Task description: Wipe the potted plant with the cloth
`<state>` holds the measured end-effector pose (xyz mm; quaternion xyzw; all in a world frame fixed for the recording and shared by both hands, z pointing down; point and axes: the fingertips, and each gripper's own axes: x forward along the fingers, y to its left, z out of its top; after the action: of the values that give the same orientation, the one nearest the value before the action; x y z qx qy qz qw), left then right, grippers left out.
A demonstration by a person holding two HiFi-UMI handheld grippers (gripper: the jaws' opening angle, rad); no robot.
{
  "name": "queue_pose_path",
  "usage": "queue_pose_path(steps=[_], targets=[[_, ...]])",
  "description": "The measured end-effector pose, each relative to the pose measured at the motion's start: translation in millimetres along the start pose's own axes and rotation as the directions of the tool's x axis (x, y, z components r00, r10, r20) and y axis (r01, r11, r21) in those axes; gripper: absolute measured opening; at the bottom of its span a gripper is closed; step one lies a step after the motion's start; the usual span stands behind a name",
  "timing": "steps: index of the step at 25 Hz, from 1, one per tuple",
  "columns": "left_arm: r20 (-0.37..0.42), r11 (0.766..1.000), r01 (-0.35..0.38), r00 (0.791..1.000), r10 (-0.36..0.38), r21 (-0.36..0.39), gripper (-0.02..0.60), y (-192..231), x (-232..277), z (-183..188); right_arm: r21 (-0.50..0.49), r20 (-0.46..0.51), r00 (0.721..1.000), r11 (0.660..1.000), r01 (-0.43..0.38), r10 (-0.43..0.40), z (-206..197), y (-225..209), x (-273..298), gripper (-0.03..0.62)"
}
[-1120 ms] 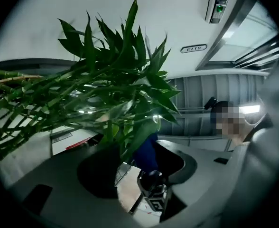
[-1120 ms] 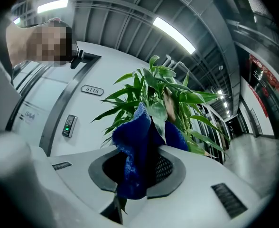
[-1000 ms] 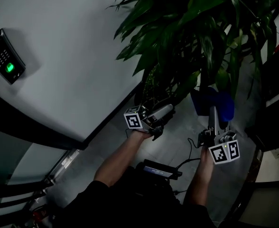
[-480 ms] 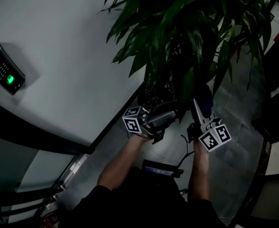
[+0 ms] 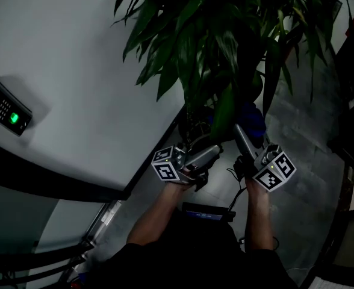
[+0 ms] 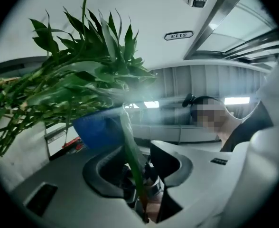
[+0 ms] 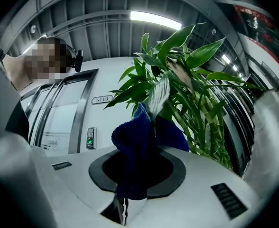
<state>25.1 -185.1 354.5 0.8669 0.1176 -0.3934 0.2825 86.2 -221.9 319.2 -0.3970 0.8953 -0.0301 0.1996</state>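
Note:
The potted plant (image 5: 225, 35) fills the top of the head view, its long green leaves hanging toward both grippers. My left gripper (image 5: 216, 151) points up at the plant's base. One narrow leaf (image 6: 130, 146) runs down between its jaws, which have just been closing and now pinch it. My right gripper (image 5: 237, 128) sits close beside it on the right, shut on a bunched dark blue cloth (image 5: 252, 118). In the right gripper view the cloth (image 7: 134, 141) bulges out of the gripper (image 7: 134, 175) and touches a pale leaf (image 7: 158, 91) of the plant (image 7: 187, 80). The cloth (image 6: 94, 127) also shows left of the held leaf.
A white wall (image 5: 74, 53) with a keypad reader (image 5: 5, 114) rises on the left. The dark pot (image 5: 198, 122) stands against it on grey floor (image 5: 297, 131). A black device with a cable (image 5: 204, 212) lies by the person's feet. A numbered door plate (image 7: 101, 99) is behind.
The right gripper with the cloth has swung left and in toward the left gripper and the plant's lower leaves. The left gripper has shifted only a little.

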Motion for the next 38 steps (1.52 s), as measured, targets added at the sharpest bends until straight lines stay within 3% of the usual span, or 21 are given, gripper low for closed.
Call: queue_pose_path(steps=[4,8,11,13,14,17,19,23,25,27,32,36,38], targets=[[0.073,0.991,-0.135,0.988,0.135,-0.002,0.025,4.8,-8.2,12.0,-0.058,-0.026,1.0,0.998,0.016,-0.017,1.3,0.8,-10.1,0.098],[0.052,0.983,-0.174,0.984,0.171,0.055,0.009,-8.3,-6.3,14.6,-0.118,-0.051,0.994,0.989,0.089,-0.095,2.7,-6.4,-38.0,0.098],[0.022,0.979,-0.193,0.981,0.192,0.069,0.008,-11.3,-7.9,13.6,-0.251,0.033,0.99,0.958,0.139,-0.135,36.8,8.6,-67.5,0.098],[0.0,0.978,-0.198,0.98,0.198,0.07,0.008,-11.0,-9.3,12.4,-0.405,0.113,0.992,0.91,0.091,-0.049,74.1,45.6,-71.5,0.098],[-0.004,0.979,-0.193,0.981,0.193,0.068,0.008,-11.2,-9.2,12.4,-0.491,0.112,0.994,0.87,0.044,0.013,86.3,65.6,-64.7,0.098],[0.001,0.983,-0.172,0.985,0.172,0.065,0.008,-13.7,-7.4,11.5,-0.677,-0.015,0.991,0.728,-0.109,0.135,84.6,99.3,-23.1,0.098],[-0.007,0.984,-0.164,0.986,0.165,0.075,0.008,-16.7,-5.5,7.6,-0.732,-0.059,0.993,0.672,-0.115,0.106,79.2,90.6,9.2,0.098],[-0.025,0.983,-0.157,0.987,0.16,0.095,0.006,-22.5,-1.8,2.6,-0.796,0.004,0.999,0.605,0.029,-0.043,103.8,53.3,53.9,0.098],[-0.026,0.983,-0.155,0.987,0.158,0.095,0.006,-23.9,-2.7,3.6,-0.816,-0.021,0.996,0.578,0.031,-0.084,102.5,43.7,69.5,0.098],[-0.02,0.985,-0.149,0.988,0.151,0.089,0.005,-25.4,-4.9,5.3,-0.815,-0.102,0.991,0.579,-0.033,-0.086,84.4,40.6,80.9,0.098],[-0.018,0.988,-0.134,0.991,0.136,0.072,0.005,-29.8,-9.4,4.3,-0.722,-0.271,0.961,0.673,-0.164,-0.057,35.7,45.9,73.4,0.098],[-0.008,0.991,-0.124,0.992,0.125,0.05,0.005,-31.8,-13.7,5.6,-0.693,-0.354,0.935,0.681,-0.237,-0.035,9.5,55.8,51.4,0.097],[0.0,0.992,-0.12,0.993,0.12,0.039,0.005,-32.3,-16.7,6.3,-0.64,-0.405,0.914,0.716,-0.279,-0.005,-4.9,64.4,41.7,0.097]])
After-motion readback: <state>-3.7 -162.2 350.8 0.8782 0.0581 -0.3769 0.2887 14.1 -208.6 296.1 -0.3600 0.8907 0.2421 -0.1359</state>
